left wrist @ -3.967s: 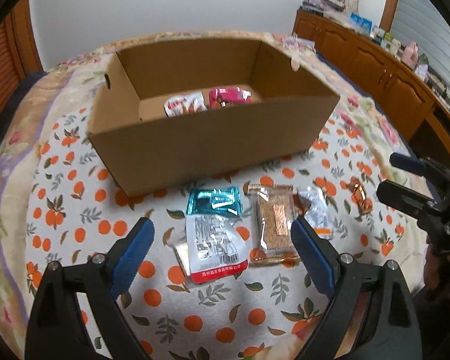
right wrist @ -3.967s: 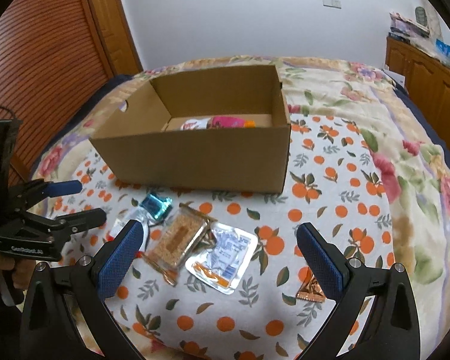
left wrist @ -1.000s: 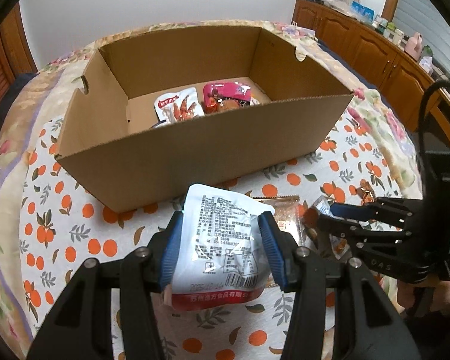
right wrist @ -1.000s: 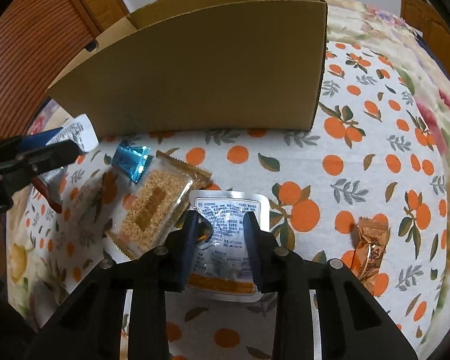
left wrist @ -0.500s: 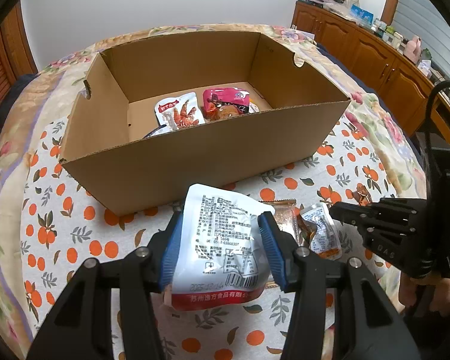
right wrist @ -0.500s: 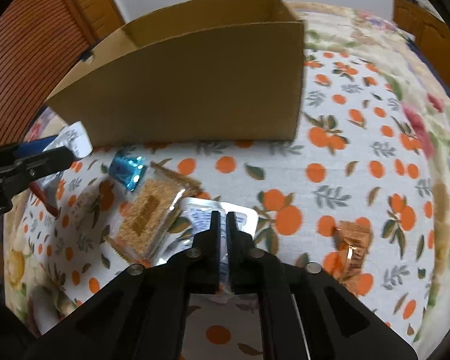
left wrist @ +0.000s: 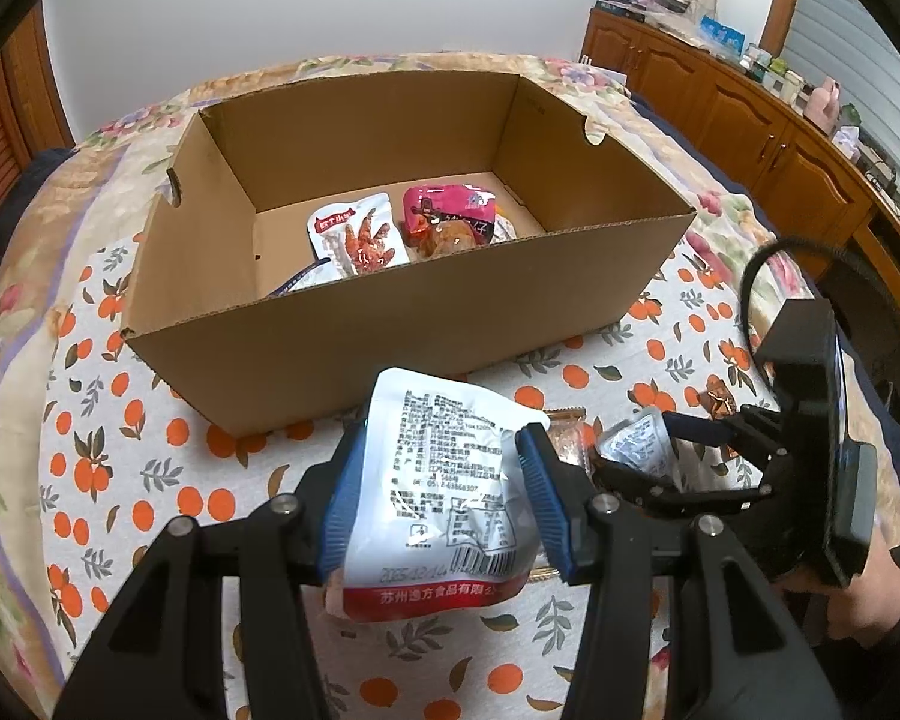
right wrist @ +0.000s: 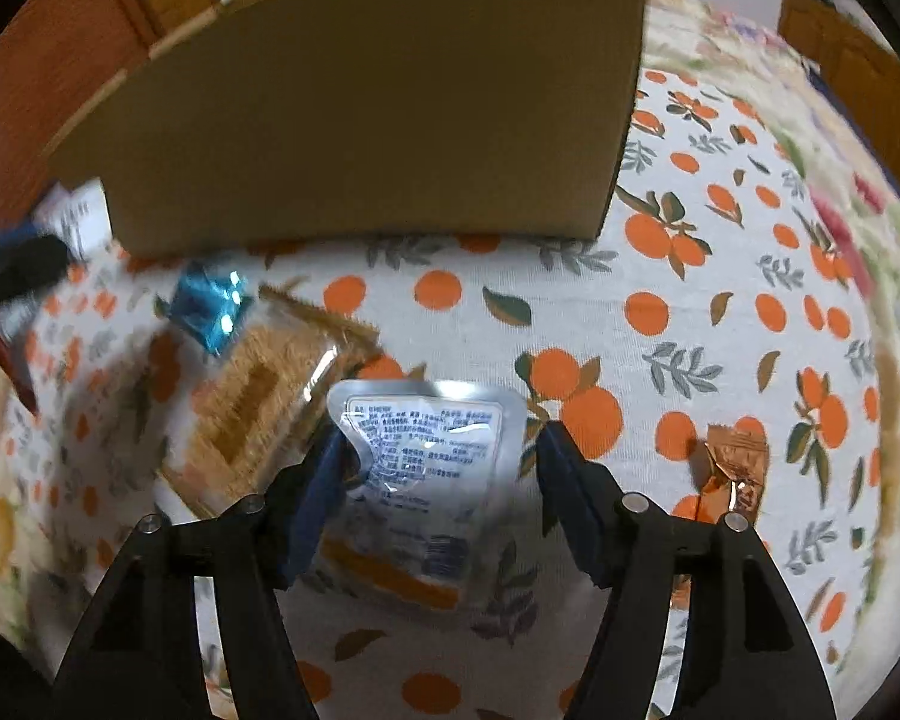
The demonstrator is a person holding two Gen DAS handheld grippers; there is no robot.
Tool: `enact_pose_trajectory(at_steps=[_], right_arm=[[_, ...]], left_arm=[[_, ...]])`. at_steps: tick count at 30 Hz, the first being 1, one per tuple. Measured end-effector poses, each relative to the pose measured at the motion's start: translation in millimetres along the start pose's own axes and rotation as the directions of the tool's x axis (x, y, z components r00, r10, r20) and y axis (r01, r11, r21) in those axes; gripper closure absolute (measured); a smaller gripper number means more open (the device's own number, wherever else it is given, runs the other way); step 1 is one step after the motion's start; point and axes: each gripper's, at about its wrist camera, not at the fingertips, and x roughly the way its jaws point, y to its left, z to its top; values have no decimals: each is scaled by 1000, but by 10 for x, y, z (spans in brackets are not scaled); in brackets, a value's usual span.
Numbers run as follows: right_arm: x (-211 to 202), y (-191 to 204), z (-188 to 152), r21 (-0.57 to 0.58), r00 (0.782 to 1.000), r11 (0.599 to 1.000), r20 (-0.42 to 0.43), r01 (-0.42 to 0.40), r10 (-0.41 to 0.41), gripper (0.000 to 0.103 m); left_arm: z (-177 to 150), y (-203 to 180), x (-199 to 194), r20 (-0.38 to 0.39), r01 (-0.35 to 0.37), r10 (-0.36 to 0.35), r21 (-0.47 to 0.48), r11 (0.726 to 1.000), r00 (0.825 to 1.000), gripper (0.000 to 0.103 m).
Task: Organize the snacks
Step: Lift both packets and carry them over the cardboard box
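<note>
My left gripper [left wrist: 444,498] is shut on a white snack pouch [left wrist: 444,504] with a red bottom band, held above the cloth in front of the open cardboard box [left wrist: 390,324]. The box holds a chicken-feet pouch [left wrist: 357,240] and a pink pouch [left wrist: 450,216]. My right gripper [right wrist: 438,480] straddles a silver snack pouch [right wrist: 420,462], its jaws partly apart around the pouch, the left finger pressing the pouch's edge. In the left wrist view the right gripper [left wrist: 660,456] has that silver pouch [left wrist: 633,447] lifted at one end.
On the orange-print cloth lie a brown sesame bar packet [right wrist: 258,396], a blue foil packet [right wrist: 210,309] and a small gold wrapper [right wrist: 738,468]. The box wall [right wrist: 360,108] stands close ahead of the right gripper. Wooden cabinets [left wrist: 750,120] run along the right.
The left gripper has risen slightly with the white pouch, nearer the box. The right gripper's jaws, tightly together half a second ago, now stand wider around the silver pouch, which has tilted up.
</note>
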Motion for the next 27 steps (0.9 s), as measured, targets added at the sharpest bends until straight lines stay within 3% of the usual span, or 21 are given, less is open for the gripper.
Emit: enact_pose_trajectory(at_steps=[5,13,27], right_arm=[[-34,55,-99,-46,998,997,-31,56,-57,46],[-124,-11,-193,-44,999,999,-35,17,-18,48],[-698,29,166,-56,990,998,135,-36,43,48]], left_arm=[[23,11,-31,10,6,-6,-7,1000,1000,53],[69,70,-201,56,31,-30,-20,999,998,53],[252,123,-573,169,37,-30,-37,999,985,53]])
